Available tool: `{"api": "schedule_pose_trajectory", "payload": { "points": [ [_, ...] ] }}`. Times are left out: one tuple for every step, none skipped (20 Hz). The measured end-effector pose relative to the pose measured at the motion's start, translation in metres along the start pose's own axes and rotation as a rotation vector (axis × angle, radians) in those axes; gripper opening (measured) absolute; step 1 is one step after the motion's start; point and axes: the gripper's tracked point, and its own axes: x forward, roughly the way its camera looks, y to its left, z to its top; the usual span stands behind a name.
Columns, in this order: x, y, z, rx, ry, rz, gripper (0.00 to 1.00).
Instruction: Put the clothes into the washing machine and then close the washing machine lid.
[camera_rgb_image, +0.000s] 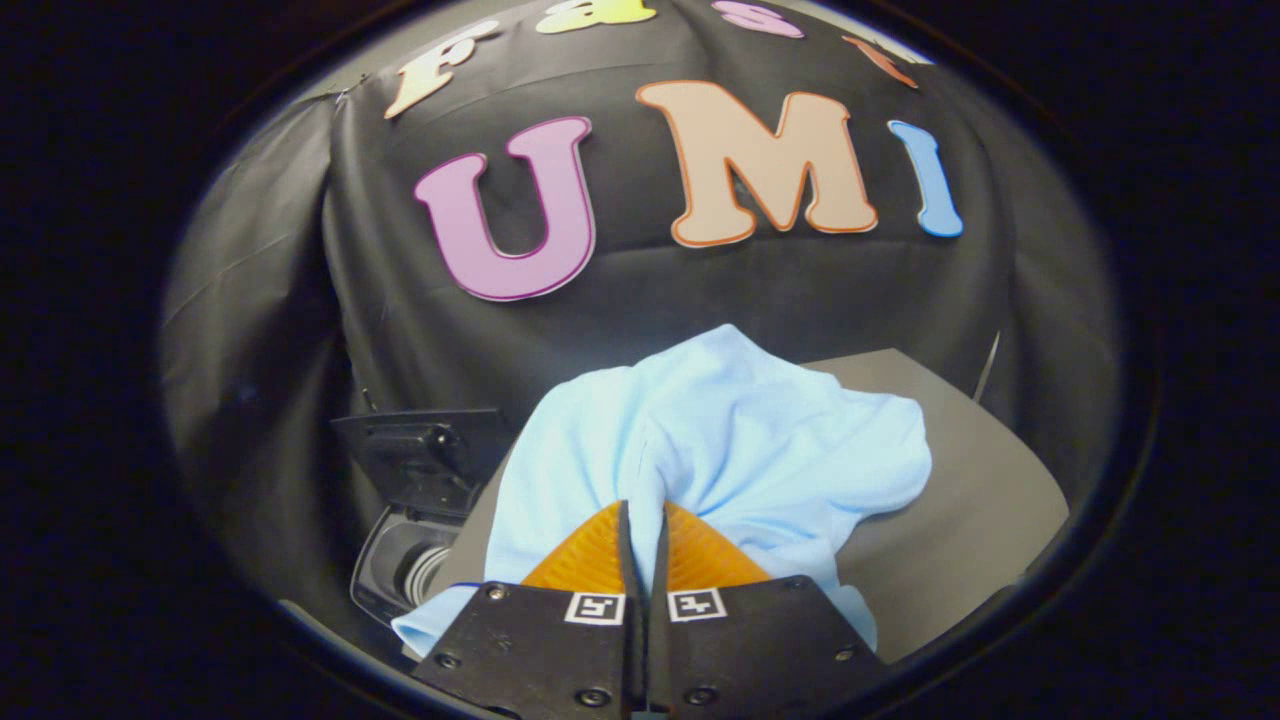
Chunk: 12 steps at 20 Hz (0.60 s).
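In the gripper view, the gripper (643, 515) has its two fingers drawn almost together, with only a thin dark slit left between them, and a fold of the light blue cloth (720, 440) runs into that slit at the tips. It reads as a pinch on the fabric, both fingers pressing on the fold, which would explain why the cloth rises to a ridge just ahead of the tips instead of lying flat. The rest of the cloth spreads out beyond and to both sides of the fingers, draped in soft folds over the grey table (960, 500), with one corner trailing back beside the left finger. Whether the bulk of it is already clear of the table or resting on it cannot be told. Off to the left of the fingers, lower than the table top and against the black wall, sits the washer (405, 565), its round mouth showing a dark inside. Its lid (425, 455) stands raised above the mouth, tilted back, so the way in is free. That fits the job: the opening has to be bare before the cloth goes in, and the lid comes down last. The cloth is well apart from the mouth, so carrying it across to the left is probably the step in hand.
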Motion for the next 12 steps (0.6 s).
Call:
{"api": "schedule_pose_trajectory", "payload": {
  "points": [
    [0.002, 0.014, -0.003, -0.015, 0.006, 0.024, 0.02],
    [0.002, 0.029, -0.006, -0.026, 0.008, 0.048, 0.02],
    [0.004, 0.044, -0.008, -0.031, 0.006, 0.071, 0.02],
    [0.005, 0.06, -0.007, -0.03, 0.004, 0.097, 0.02],
    [0.005, 0.078, -0.008, -0.023, 0.005, 0.125, 0.02],
    [0.006, 0.095, -0.012, -0.014, 0.009, 0.156, 0.02],
    [0.007, 0.111, -0.015, -0.01, 0.02, 0.188, 0.02],
    [0.009, 0.126, -0.02, -0.012, 0.035, 0.208, 0.02],
    [0.011, 0.139, -0.025, -0.027, 0.049, 0.22, 0.02],
    [0.011, 0.151, -0.031, -0.046, 0.061, 0.23, 0.02],
    [0.014, 0.162, -0.035, -0.06, 0.064, 0.238, 0.02],
    [0.017, 0.171, -0.041, -0.067, 0.071, 0.25, 0.02]
  ]
}}
